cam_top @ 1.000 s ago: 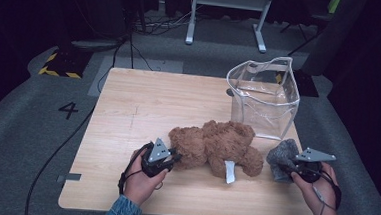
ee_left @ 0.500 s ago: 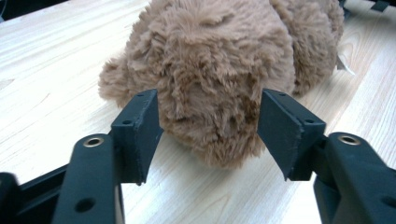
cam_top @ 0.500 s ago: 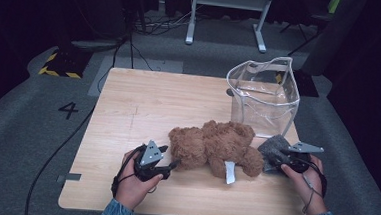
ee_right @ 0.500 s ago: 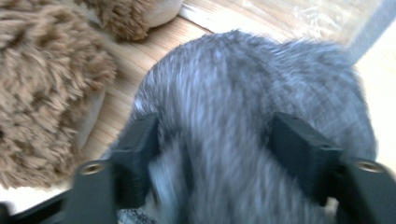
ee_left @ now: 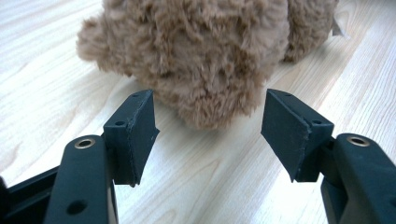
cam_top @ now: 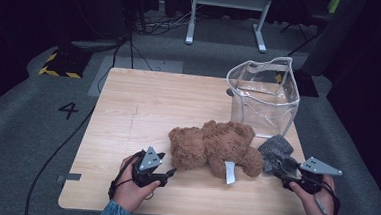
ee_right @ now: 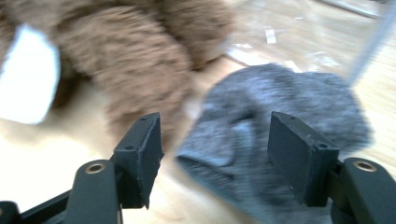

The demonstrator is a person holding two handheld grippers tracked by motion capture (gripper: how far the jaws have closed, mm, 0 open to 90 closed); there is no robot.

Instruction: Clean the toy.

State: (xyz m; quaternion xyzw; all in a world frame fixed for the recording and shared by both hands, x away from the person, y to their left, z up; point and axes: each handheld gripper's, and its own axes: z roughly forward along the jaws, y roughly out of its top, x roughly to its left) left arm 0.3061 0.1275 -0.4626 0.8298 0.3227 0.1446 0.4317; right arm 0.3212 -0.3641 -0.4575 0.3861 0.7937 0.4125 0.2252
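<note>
A brown teddy bear lies on its side at the front middle of the wooden table, a white tag at its rear. My left gripper points at its head from the left. Its jaws have just been opening and stand open, with the furry head just beyond the tips. At the bear's right lies a crumpled grey cloth. My right gripper reaches it, its jaws just closing but apart. The cloth sits between them, and the pads do not press on it.
A clear plastic bag with a white rim stands open behind the cloth at the table's right back. The table's left and back halves are bare wood. Cables and a metal stand are on the grey floor beyond.
Both grippers went from nearly shut to wide apart. The left one drew slightly back from the bear's head. The right hand pushed in toward the cloth, then eased back toward the front edge.
</note>
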